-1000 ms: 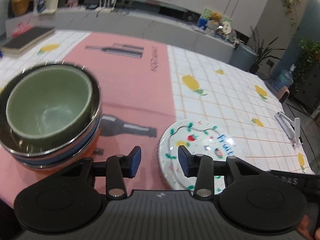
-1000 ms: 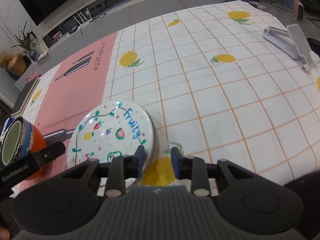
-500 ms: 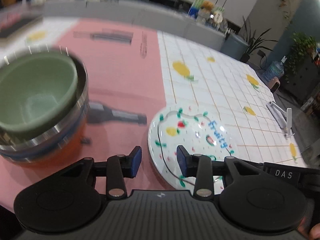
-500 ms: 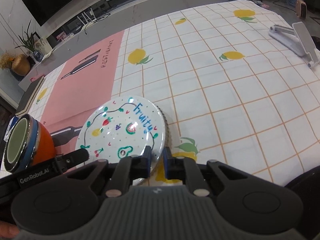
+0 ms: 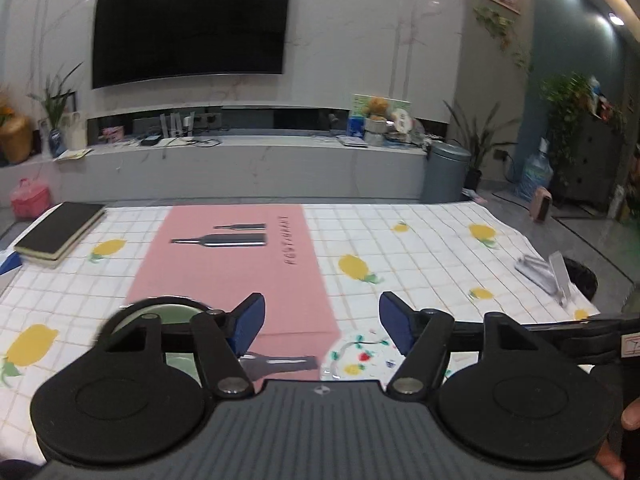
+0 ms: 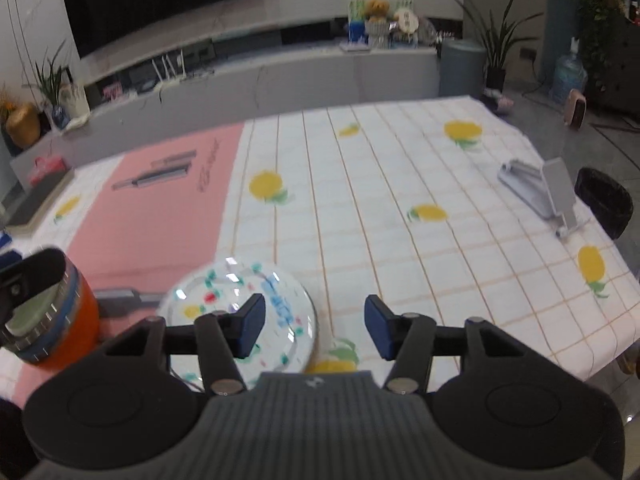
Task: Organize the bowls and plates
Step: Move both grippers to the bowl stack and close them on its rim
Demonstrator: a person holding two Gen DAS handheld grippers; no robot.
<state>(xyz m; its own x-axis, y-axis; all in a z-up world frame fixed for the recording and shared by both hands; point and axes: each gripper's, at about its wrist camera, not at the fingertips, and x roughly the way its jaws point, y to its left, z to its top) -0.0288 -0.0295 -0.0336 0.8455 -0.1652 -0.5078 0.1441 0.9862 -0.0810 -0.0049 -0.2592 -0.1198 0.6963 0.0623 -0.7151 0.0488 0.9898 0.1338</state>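
Plate, round white ceramic with painted fruit [image 6: 240, 312], lies flat on the lemon-print checked tablecloth [image 6: 400, 220], beside the nested bowl stack [image 6: 44, 320]. Left gripper [image 5: 322, 328] and right gripper [image 6: 315, 326] both gape wide, holding nothing.

Beside the bottle print [image 5: 219, 240] on the pink runner [image 5: 240, 272], a line of dark capital letters [image 5: 289, 239] runs lengthwise, too blurred to read with certainty. The plate [image 6: 240, 308] carries blue lettering [image 6: 278, 304], smeared beyond reading.
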